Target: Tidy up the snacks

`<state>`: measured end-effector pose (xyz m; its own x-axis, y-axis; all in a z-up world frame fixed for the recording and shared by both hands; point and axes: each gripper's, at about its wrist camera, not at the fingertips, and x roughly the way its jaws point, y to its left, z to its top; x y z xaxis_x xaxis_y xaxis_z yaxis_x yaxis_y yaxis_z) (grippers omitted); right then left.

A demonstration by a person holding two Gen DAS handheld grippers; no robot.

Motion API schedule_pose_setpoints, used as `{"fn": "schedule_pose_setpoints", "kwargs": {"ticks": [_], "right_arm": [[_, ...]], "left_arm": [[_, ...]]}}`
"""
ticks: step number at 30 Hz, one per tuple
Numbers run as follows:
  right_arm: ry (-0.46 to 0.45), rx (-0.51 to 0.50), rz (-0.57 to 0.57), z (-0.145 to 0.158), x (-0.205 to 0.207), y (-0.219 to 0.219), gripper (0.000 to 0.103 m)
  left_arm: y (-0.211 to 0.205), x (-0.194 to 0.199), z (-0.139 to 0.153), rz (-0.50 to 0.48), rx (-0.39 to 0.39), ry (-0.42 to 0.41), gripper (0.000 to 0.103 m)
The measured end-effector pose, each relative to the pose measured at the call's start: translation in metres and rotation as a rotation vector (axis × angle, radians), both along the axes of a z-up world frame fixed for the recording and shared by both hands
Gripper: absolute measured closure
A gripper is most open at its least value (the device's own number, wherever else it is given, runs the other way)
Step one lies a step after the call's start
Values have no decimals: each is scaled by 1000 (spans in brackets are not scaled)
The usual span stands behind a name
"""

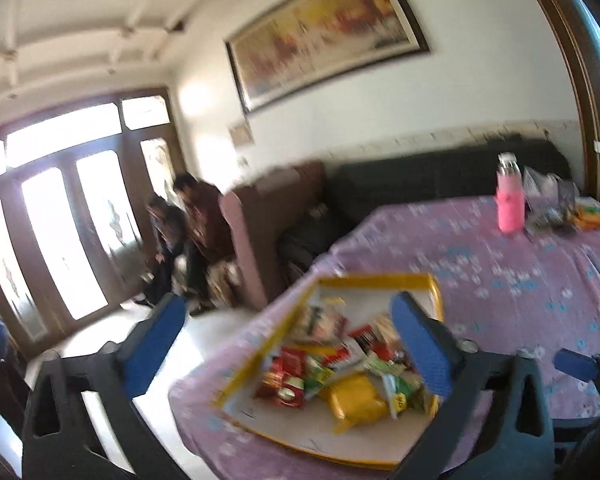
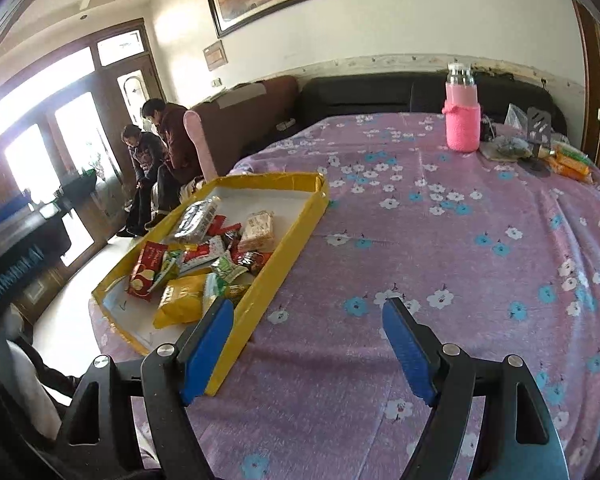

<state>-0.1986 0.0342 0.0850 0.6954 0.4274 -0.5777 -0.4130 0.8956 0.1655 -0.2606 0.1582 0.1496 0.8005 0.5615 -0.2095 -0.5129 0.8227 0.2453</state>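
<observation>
A shallow yellow-rimmed tray (image 2: 296,224) sits at the left edge of the purple flowered tablecloth and holds several snack packets (image 2: 204,264), among them a yellow bag (image 2: 180,300) and a red packet (image 2: 146,270). My right gripper (image 2: 308,328) is open and empty, above the cloth just right of the tray's near corner. In the blurred left wrist view the tray (image 1: 380,280) and snack packets (image 1: 340,372) lie ahead. My left gripper (image 1: 288,320) is open and empty, raised above the tray's left side. A blue pad of the right gripper (image 1: 576,364) shows at the right.
A pink-sleeved bottle (image 2: 462,120) stands at the far side of the table, with bags and orange packets (image 2: 568,164) to its right. A dark sofa (image 2: 360,96) lies behind the table. Two people (image 2: 160,148) are by the glass doors at left.
</observation>
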Motion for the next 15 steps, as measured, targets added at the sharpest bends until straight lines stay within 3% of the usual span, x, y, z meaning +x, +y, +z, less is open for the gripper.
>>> {"fn": "schedule_pose_setpoints", "kwargs": {"ticks": [3,7,12,15], "right_arm": [[-34,-5,-2,7,-14,-1,24],[-75,-20,-9,11,-33,-5,20],[-122,-92,-5,10,-45,-4,17],[-111,-96,6,7,-45,-4,17]], "left_arm": [[-2,-11,-1,-42,-4,-17,0],[-2,-1,-9,-162,-105,121,0],[-2,9,-14,-204,-190,183,0],[-4,13,-19,-219,-202,210,0]]}}
